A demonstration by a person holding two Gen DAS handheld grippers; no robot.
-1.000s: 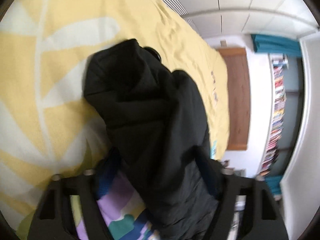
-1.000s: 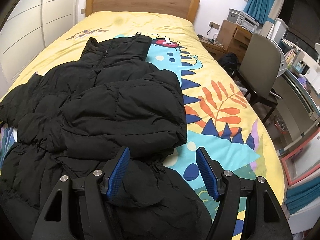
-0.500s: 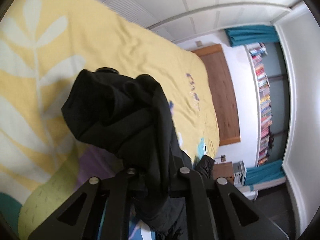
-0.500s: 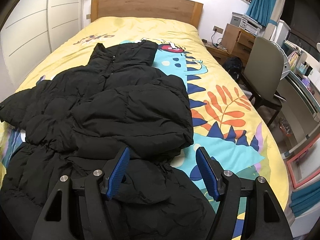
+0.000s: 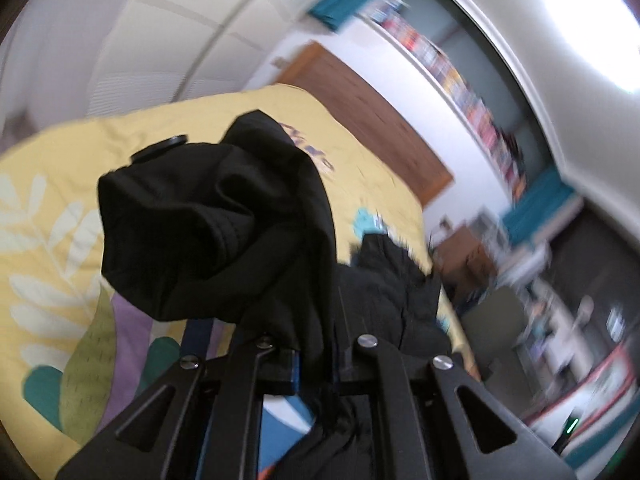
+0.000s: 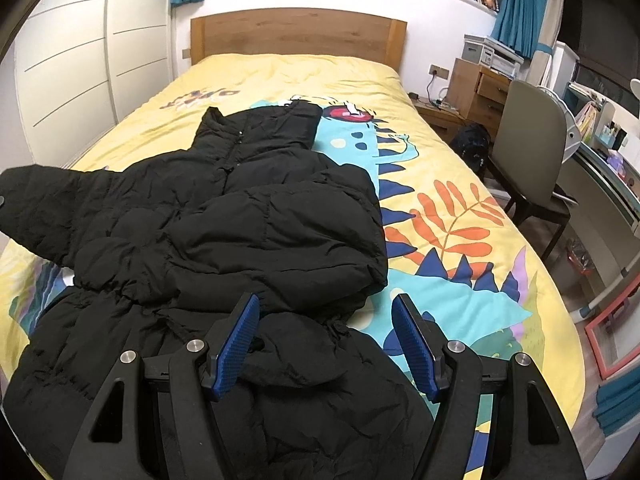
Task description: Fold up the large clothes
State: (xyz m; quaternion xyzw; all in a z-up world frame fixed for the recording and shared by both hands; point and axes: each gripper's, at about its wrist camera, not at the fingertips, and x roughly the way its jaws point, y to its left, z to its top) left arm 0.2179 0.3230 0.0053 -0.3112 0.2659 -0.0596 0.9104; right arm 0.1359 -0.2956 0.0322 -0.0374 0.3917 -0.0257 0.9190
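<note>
My left gripper [image 5: 304, 344] has its fingertips buried under a bunched fold of the black jacket [image 5: 216, 232], so the pads cannot be seen. The bookshelf [image 5: 460, 80] and desk area [image 5: 560, 340] in that view are smeared by motion blur; no titles legible. In the right wrist view, the jacket's hem [image 6: 120, 420] runs behind my right gripper [image 6: 324, 344] and off the bottom edge.

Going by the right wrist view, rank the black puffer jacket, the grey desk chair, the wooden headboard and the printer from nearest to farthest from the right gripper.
1. black puffer jacket: right under and ahead of the open right gripper.
2. grey desk chair: off the bed's right side.
3 and 4. printer, far right on the wooden nightstand, and wooden headboard, at the bed's far end: too close to call.
</note>
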